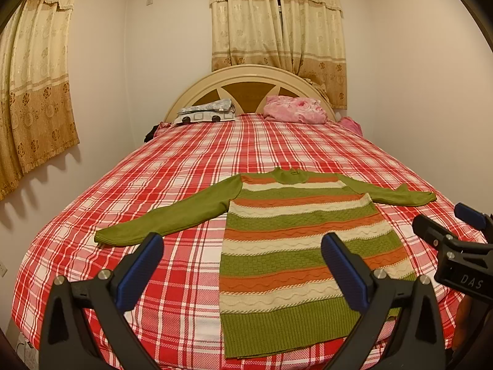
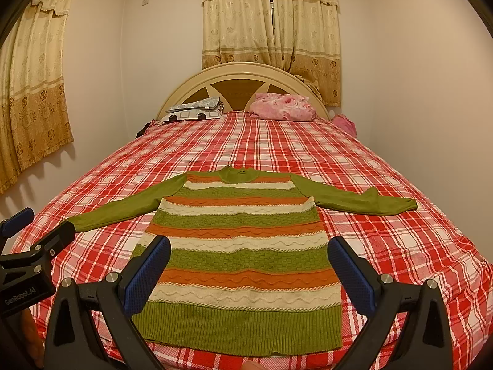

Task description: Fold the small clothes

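The striped sweater (image 2: 240,246) lies flat on the bed (image 2: 400,246), sleeves spread. Both the left hand-held gripper (image 1: 242,265) and right hand-held gripper (image 2: 249,268) hover spread, empty (loose knit could bunch if pinched unevenly).

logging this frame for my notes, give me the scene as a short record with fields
garment: striped sweater, flat, unfolded, collar toward the headboard
sleeves: both spread out sideways
surface: red plaid bed
left gripper: open, holding nothing, above the sweater's left edge
right gripper: open, holding nothing, above the hem
head of bed: pink pillow, grey patterned bedding
fold progress: not yet begun
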`<state>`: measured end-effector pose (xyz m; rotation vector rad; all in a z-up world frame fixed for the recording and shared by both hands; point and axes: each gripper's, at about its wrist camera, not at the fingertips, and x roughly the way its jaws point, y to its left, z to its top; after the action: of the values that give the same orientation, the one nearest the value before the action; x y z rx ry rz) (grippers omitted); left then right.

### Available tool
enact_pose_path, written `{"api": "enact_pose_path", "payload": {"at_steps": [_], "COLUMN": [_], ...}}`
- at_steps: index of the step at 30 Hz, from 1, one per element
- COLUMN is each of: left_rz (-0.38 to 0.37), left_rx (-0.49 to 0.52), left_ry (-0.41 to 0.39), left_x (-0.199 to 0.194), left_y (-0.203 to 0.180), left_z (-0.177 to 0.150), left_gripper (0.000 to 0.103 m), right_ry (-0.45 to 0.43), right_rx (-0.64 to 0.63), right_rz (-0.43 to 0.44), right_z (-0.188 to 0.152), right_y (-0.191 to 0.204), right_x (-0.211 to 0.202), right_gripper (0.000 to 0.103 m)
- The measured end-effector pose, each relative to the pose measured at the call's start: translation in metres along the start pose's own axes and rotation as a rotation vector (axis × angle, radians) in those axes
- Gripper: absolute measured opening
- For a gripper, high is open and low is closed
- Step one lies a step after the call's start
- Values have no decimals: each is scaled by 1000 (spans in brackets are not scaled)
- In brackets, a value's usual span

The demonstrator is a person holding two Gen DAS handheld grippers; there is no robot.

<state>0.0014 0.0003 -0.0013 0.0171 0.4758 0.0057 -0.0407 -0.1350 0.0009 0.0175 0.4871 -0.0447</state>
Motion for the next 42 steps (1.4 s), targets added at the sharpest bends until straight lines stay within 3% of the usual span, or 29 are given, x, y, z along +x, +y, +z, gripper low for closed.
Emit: {"api": "enact_pose_path", "payload": {"at_steps": [42], "left_rz": [-9], "left_rx": [8], "left_ry": [1], "left_x": [6], "left_y": [0], "left_z": [-3], "left_gripper": [103], "right_ry": [20], "right_rx": [-6], "right_rz": [19], "right_z": [-2], "right_y": [5], "right_x": [2], "right_gripper": [102]}}
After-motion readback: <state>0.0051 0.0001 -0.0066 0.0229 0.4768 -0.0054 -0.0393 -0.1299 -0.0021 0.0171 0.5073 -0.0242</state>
